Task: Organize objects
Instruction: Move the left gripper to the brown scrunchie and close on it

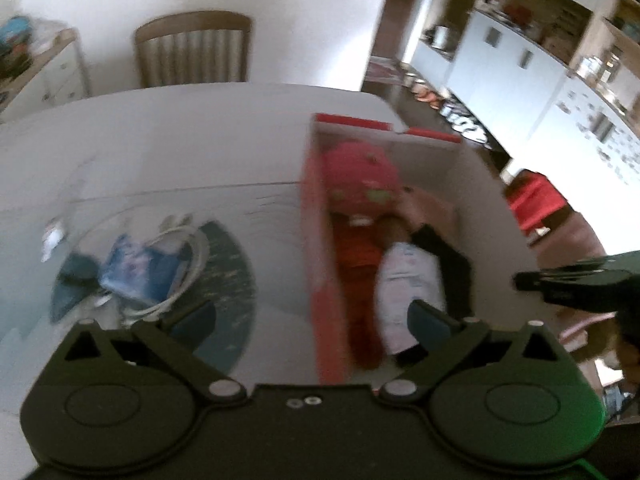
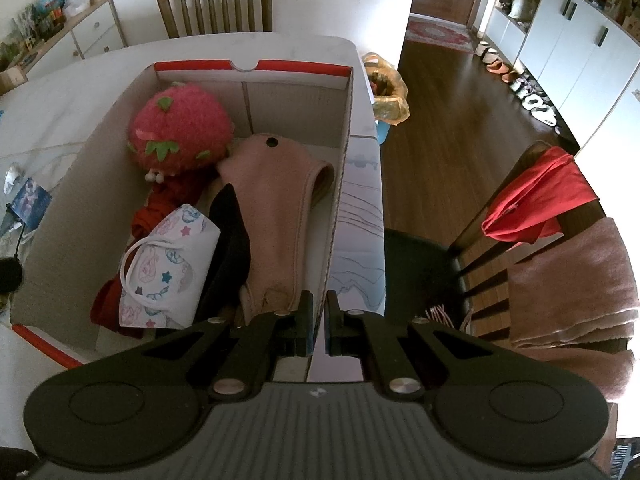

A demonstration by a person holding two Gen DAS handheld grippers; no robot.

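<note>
Red-rimmed cardboard box [image 2: 248, 96] sits at the white table's [image 2: 80, 80] far right corner, holding a fuzzy round strawberry plush [image 2: 180, 128], a soft pink felt garment [image 2: 276, 208] and a printed face mask [image 2: 168, 268]. Right gripper [image 2: 318, 320] is clamped on the box's thin right wall; left gripper [image 1: 312, 316] is spread wide, holding nothing, view blurred

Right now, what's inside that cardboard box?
In the box: a strawberry plush, a pink garment, a patterned mask, something black and red cloth. Whatever lies beneath is covered.
</note>
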